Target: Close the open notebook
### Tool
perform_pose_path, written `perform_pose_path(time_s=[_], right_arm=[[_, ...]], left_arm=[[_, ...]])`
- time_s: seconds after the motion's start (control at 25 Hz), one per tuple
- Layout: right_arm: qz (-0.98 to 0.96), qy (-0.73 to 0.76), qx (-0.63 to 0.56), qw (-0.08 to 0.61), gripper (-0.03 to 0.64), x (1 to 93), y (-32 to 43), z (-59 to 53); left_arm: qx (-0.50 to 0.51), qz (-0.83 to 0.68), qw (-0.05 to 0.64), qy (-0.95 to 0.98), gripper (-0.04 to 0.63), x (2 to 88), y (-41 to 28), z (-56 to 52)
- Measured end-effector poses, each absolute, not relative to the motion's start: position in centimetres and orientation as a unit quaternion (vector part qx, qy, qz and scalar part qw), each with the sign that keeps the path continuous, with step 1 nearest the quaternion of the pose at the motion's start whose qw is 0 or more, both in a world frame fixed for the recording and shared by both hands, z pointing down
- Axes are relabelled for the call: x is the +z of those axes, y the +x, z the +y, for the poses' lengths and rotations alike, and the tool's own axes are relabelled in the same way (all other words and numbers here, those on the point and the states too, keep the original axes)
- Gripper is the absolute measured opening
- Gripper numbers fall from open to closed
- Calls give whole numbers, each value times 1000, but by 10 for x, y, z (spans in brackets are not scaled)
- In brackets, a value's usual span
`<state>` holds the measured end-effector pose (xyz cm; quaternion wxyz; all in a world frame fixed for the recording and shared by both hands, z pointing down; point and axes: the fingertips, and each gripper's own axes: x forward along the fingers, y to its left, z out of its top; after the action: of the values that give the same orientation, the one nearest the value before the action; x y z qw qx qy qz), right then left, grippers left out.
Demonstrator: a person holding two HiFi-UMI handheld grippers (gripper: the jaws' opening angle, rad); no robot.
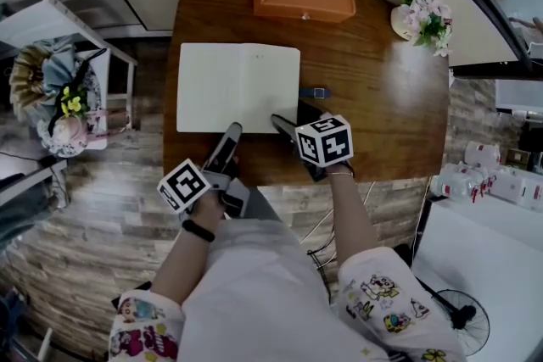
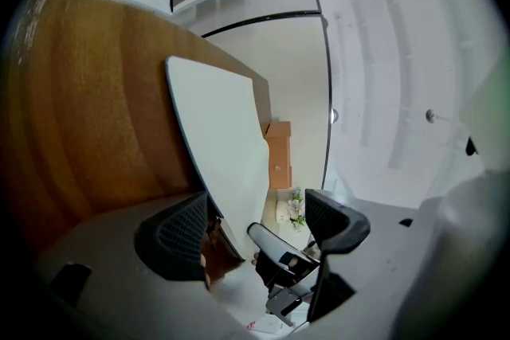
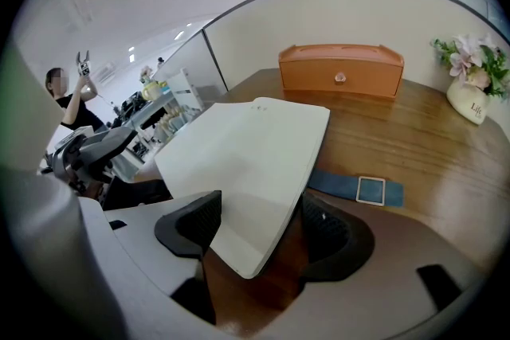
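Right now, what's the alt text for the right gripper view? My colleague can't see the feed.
The right gripper, jaws open, straddles the near corner of an open white notebook on a wooden table. A blue strap with a white square buckle lies right of it; an orange box and a flower vase stand at the far edge.

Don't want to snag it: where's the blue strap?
Head view: the blue strap lies on the table beside the open notebook, at its right edge, just beyond the right claw.
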<state>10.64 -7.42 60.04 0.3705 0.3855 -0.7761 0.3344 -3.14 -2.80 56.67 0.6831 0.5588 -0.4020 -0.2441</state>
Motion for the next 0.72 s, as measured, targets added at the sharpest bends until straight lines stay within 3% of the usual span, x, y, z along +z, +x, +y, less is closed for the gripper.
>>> perform_pose_path(time_s=[0.72], right_arm=[[-778, 381, 336, 369, 308, 600, 106, -74]], left_arm=[[-231, -430, 651, 582, 351, 565, -72, -35]])
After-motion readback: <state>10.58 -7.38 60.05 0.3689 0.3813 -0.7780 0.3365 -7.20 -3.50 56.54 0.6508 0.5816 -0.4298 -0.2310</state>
